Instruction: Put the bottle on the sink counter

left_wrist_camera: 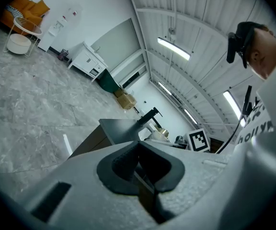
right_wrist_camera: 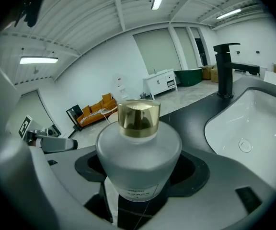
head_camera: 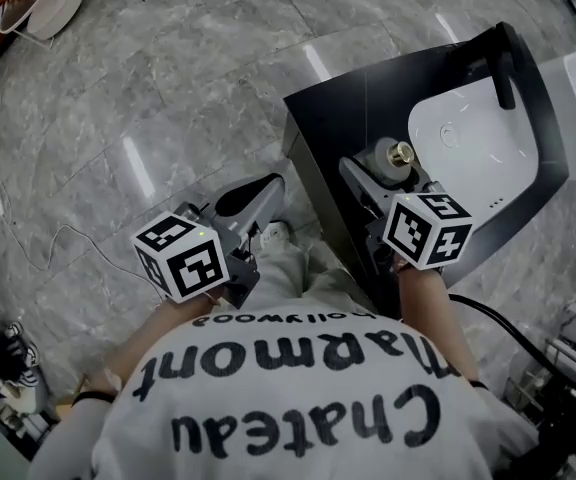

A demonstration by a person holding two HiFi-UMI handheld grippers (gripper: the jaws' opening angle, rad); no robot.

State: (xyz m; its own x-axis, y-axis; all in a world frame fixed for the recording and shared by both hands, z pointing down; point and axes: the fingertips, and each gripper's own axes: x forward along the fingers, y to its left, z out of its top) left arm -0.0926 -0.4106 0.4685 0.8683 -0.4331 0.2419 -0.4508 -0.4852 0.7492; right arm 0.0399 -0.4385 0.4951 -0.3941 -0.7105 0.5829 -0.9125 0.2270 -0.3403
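Fingers of my right gripper [right_wrist_camera: 138, 202] clamped the bottle [right_wrist_camera: 138, 150] over the counter's [right_wrist_camera: 195, 119] near edge; left gripper [left_wrist_camera: 139, 169] closed, empty. Placing step, I judged: lower, release.

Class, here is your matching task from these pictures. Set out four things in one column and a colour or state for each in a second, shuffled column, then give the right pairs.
Things
1. bottle
2. left claw
3. faucet
4. basin

Colour or state
A. white, sunk in the dark counter
B. held between the jaws of the right claw
C. shut, with nothing in it
D. black, upright beside the basin

Pairs: 1-B, 2-C, 3-D, 4-A
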